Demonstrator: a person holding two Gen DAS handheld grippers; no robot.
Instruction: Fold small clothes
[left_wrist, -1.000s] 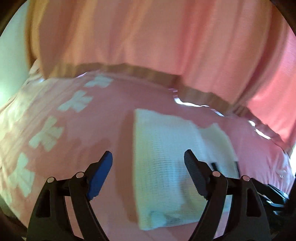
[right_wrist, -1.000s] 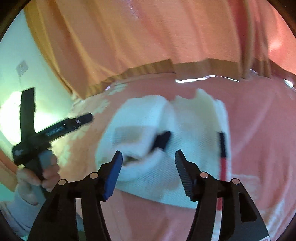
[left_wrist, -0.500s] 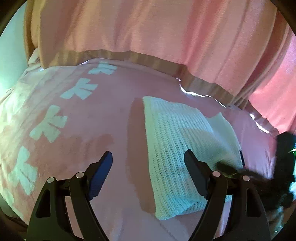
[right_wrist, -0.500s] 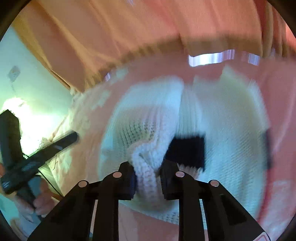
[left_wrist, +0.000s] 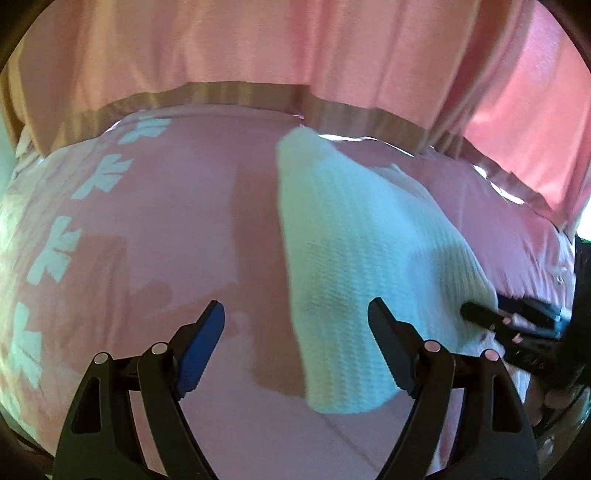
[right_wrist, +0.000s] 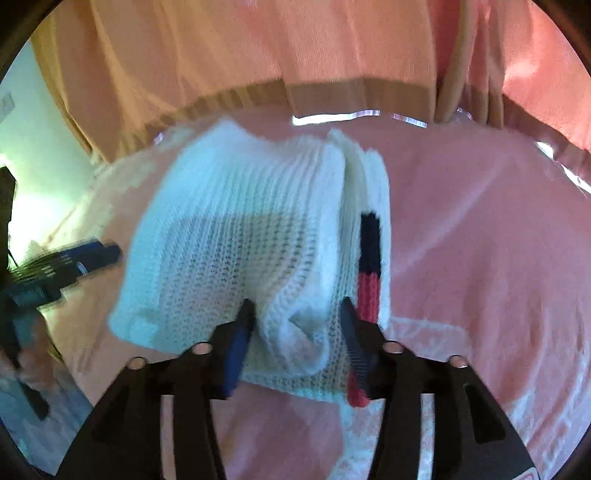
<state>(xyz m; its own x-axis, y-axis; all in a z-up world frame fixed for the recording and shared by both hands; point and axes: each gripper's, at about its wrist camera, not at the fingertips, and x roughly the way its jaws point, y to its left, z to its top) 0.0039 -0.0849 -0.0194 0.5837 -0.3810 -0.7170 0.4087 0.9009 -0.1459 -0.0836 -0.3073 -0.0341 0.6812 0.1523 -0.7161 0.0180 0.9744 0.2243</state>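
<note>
- the white sweater (right_wrist: 236, 229) lies folded on the pink bed (left_wrist: 166, 229), its far edge near the curtain (left_wrist: 258, 48).
- right gripper (right_wrist: 295, 325) fingers are opening around a bunched fold, edges blurred.
- left gripper (left_wrist: 295, 332) fingers gape wide, empty, beside the sweater.

A home bedroom; pink patterned bedsheet (left_wrist: 155, 229); pink curtains (left_wrist: 295, 44).

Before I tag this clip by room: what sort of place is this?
Probably a bedroom: a white knitted garment lies on a pink bedspread with pale motifs, and long pink curtains hang behind.
</note>
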